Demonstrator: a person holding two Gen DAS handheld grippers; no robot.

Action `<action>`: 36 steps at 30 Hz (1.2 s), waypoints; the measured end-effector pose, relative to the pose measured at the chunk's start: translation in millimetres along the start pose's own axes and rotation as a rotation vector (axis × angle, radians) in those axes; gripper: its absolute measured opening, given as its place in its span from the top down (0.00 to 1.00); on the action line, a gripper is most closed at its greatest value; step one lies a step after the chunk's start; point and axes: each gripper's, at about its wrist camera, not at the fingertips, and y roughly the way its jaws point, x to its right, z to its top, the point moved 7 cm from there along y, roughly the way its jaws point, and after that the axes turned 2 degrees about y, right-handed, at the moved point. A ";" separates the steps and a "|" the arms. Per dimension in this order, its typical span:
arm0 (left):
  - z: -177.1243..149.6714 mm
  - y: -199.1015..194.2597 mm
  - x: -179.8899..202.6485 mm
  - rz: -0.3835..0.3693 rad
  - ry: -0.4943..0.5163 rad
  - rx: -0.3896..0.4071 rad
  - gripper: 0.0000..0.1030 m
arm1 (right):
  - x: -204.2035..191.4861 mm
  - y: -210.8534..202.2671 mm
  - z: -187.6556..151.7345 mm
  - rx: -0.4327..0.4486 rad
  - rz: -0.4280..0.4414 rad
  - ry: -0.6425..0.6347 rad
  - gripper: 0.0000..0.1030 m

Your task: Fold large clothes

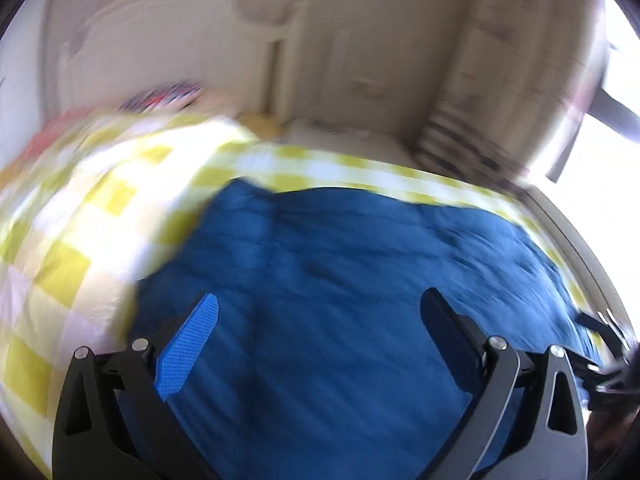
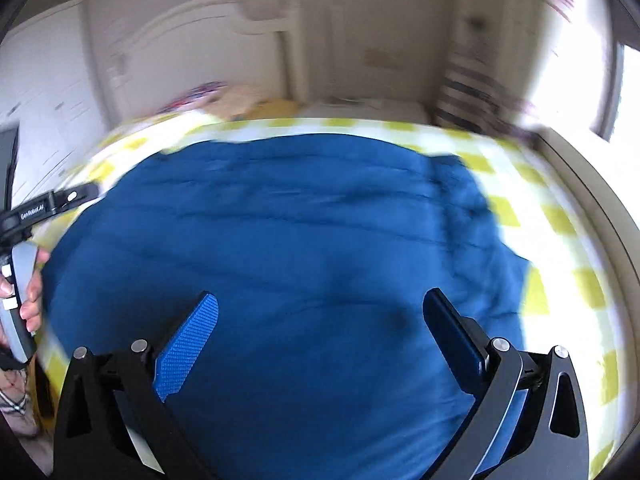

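Blue garment [image 2: 280,240]; yellow-white checked bedspread [image 2: 560,208]

A yellow-and-white checked bedspread [image 2: 556,216] covers the bed; a white curved headboard [image 2: 192,36] stands behind; striped fabric [image 2: 460,92] hangs near the bright window [image 1: 616,92].

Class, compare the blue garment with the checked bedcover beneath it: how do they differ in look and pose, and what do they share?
The blue garment is one plain colour; the checked bedcover has yellow and white squares. The garment lies on top, creased; the bedcover lies beneath and reaches out past its edges. Both are soft cloth spread on the bed. Both pairs of tongs are open above the garment, holding neither.
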 end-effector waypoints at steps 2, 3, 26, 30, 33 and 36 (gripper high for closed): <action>-22.8 4.0 31.9 -0.004 0.129 -0.066 0.02 | -22.0 6.1 -9.4 -0.022 0.014 -0.077 0.04; -36.2 12.2 40.1 0.007 0.172 -0.117 0.02 | -28.7 10.8 -16.9 -0.017 -0.035 -0.130 0.04; -67.5 22.9 40.7 0.052 0.239 -0.081 0.02 | 42.2 -39.2 -30.8 0.049 -0.133 0.081 0.05; -67.4 22.4 39.9 0.051 0.241 -0.081 0.02 | -31.1 -25.5 -31.9 0.055 -0.080 -0.123 0.05; -67.7 22.5 39.9 0.052 0.242 -0.081 0.02 | -44.5 -9.9 -39.8 0.042 -0.109 -0.187 0.04; -68.0 22.1 40.1 0.048 0.244 -0.080 0.02 | -29.7 -12.1 -40.2 0.015 -0.057 -0.133 0.04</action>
